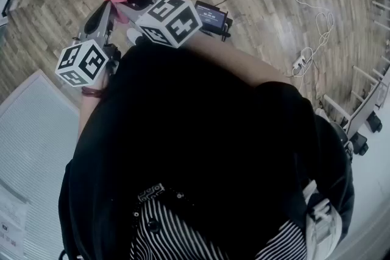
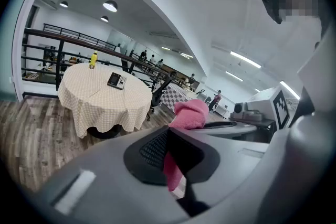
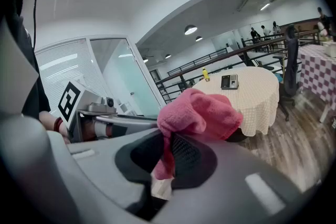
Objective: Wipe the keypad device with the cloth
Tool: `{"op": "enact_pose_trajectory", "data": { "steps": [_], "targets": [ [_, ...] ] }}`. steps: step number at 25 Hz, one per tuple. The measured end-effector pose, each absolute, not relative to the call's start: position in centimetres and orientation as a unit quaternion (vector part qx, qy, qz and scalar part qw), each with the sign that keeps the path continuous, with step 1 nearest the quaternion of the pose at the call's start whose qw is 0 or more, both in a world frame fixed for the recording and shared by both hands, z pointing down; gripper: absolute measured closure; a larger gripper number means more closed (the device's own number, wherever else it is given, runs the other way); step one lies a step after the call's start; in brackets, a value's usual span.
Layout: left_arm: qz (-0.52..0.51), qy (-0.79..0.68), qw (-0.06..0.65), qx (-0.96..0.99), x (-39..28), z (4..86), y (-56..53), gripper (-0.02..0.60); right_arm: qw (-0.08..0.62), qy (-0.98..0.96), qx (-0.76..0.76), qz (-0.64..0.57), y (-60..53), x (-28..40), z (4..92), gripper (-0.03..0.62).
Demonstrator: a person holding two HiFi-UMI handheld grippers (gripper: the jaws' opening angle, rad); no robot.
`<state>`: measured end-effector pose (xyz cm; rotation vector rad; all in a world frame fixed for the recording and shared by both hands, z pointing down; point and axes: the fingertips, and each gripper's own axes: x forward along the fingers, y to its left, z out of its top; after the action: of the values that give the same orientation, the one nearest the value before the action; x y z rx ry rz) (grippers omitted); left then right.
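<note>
**Left gripper view:** the left gripper (image 2: 175,168) has its jaws closed on a strip of the pink cloth (image 2: 188,114), with the rest bunched beyond the tips. Well apart stands a round table (image 2: 100,107) under a checked tablecloth. The keypad device (image 2: 116,80) lies flat right of the top's middle, and a yellow bottle (image 2: 93,59) stands upright near the far left edge. **Right gripper view:** the right gripper (image 3: 165,162) is likewise clamped on the cloth, which mounds over its tips; the device lies on the distant table top. **Head view:** both grippers are held close together over the wood floor (image 1: 262,27), sharing the one cloth, and only a corner of the table shows at the top left. The step in hand appears to be the approach, with no wiping begun. To do it well, keep a thick fold ahead of the jaws so that cloth, not plastic, meets the keys. One gripper should probably release to steady the device, which may slide on the tablecloth. The bottle is the only container, and its contents cannot be told.
</note>
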<state>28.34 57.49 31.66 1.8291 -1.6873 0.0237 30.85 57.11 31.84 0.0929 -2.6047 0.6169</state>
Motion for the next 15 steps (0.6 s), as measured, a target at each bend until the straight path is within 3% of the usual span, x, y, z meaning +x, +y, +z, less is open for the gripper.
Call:
{"op": "enact_pose_trajectory", "data": {
  "steps": [15],
  "targets": [
    [0.005, -0.659, 0.287, 0.695, 28.9, 30.2, 57.7, 0.578, 0.191, -0.956, 0.001, 0.221, 57.8, 31.6, 30.0, 0.553]
  ]
}}
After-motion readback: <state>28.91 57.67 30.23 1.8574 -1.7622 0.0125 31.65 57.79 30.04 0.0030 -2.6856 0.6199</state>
